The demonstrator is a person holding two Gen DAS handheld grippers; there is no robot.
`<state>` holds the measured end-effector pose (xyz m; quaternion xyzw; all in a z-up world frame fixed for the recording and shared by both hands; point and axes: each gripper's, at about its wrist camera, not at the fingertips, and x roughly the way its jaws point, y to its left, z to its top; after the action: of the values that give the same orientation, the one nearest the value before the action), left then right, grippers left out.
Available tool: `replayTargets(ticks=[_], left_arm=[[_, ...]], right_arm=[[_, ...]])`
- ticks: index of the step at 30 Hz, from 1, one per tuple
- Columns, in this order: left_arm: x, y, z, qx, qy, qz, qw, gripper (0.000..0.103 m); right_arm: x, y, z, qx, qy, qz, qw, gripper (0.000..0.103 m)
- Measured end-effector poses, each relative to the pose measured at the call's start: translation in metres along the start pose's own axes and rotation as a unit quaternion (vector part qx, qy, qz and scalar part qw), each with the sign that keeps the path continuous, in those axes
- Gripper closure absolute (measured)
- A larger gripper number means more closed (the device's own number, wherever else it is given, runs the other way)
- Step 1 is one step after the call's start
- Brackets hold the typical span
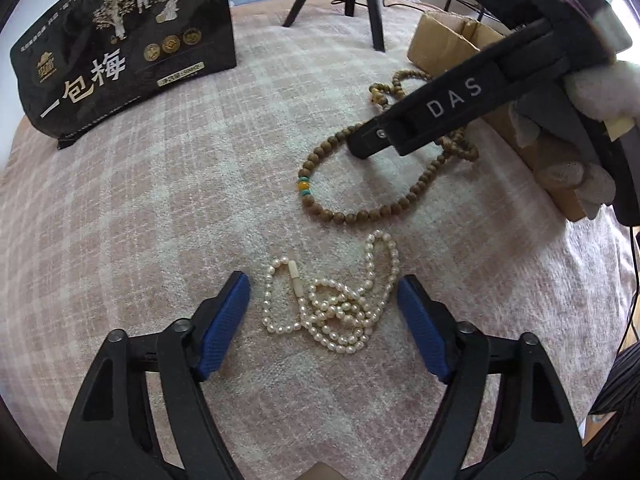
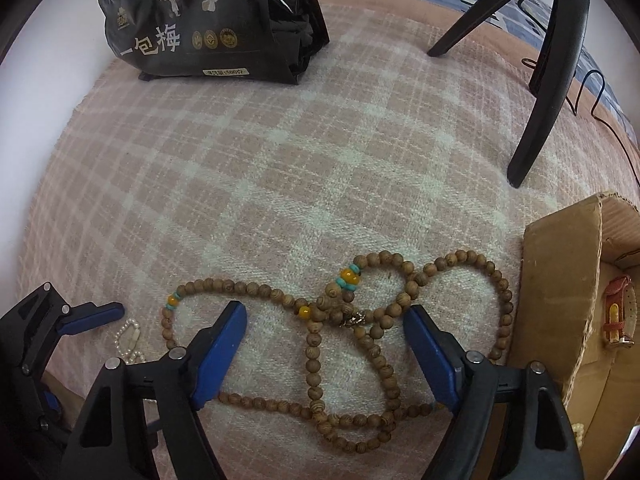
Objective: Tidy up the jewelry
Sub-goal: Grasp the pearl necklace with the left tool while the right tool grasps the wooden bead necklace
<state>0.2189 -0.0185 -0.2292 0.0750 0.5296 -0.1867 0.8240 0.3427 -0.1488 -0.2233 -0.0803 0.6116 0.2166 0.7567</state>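
Observation:
A white pearl necklace (image 1: 332,312) lies in a loose heap on the pink checked cloth (image 1: 160,220). My left gripper (image 1: 322,284) stands open over it, one blue pad on each side, neither pad touching the pearls. A long wooden bead necklace (image 2: 316,360) with orange and turquoise beads lies looped on the cloth. My right gripper (image 2: 326,310) is open above its tangled middle, pads apart from the beads. In the left wrist view the wooden necklace (image 1: 360,212) lies beyond the pearls, partly hidden by the right gripper's black body. The pearl necklace (image 2: 130,336) shows at the lower left of the right wrist view.
A cardboard box (image 2: 560,300) at the right holds a watch with an orange strap (image 2: 618,312). A black printed bag (image 1: 128,48) stands at the back left. Black tripod legs (image 2: 548,80) rest on the cloth at the back. A gloved hand (image 1: 580,168) holds the right gripper.

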Motion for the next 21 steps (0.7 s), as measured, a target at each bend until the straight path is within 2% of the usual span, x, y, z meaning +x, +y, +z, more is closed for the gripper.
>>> replayTargets(ticks=[2,6,8,11,14,16,19,21], left_arm=[[0.000,0.002,0.001,-0.002,-0.002,0.006,1.0000,0.040],[-0.001,0.004,0.000,-0.002,-0.004,0.008,1.0000,0.055],[-0.002,0.002,-0.001,0.002,-0.007,0.009,0.9999,0.069],[-0.002,-0.001,0.000,0.005,-0.008,0.008,0.9999,0.084],[-0.002,-0.004,0.000,0.009,-0.012,0.010,0.9998,0.093],[-0.001,-0.005,0.000,0.010,-0.016,0.011,0.9998,0.094],[-0.002,-0.005,0.000,0.004,-0.018,0.006,0.9998,0.095],[-0.004,-0.004,0.000,-0.003,-0.020,0.004,0.9998,0.096]], right_arm=[[0.000,-0.003,0.005,-0.001,0.001,-0.004,1.000,0.028],[-0.001,-0.012,0.007,-0.005,0.001,-0.010,1.000,0.042],[-0.002,-0.014,0.007,-0.007,-0.001,-0.010,1.000,0.048],[-0.004,-0.013,0.002,-0.010,-0.004,-0.009,1.000,0.059],[-0.005,-0.011,-0.002,-0.012,-0.009,-0.007,1.000,0.071],[-0.006,-0.010,-0.004,-0.010,-0.013,-0.001,1.000,0.084],[-0.005,-0.006,-0.009,-0.011,-0.021,0.000,1.000,0.092],[-0.008,-0.004,-0.014,-0.008,-0.028,0.002,1.000,0.092]])
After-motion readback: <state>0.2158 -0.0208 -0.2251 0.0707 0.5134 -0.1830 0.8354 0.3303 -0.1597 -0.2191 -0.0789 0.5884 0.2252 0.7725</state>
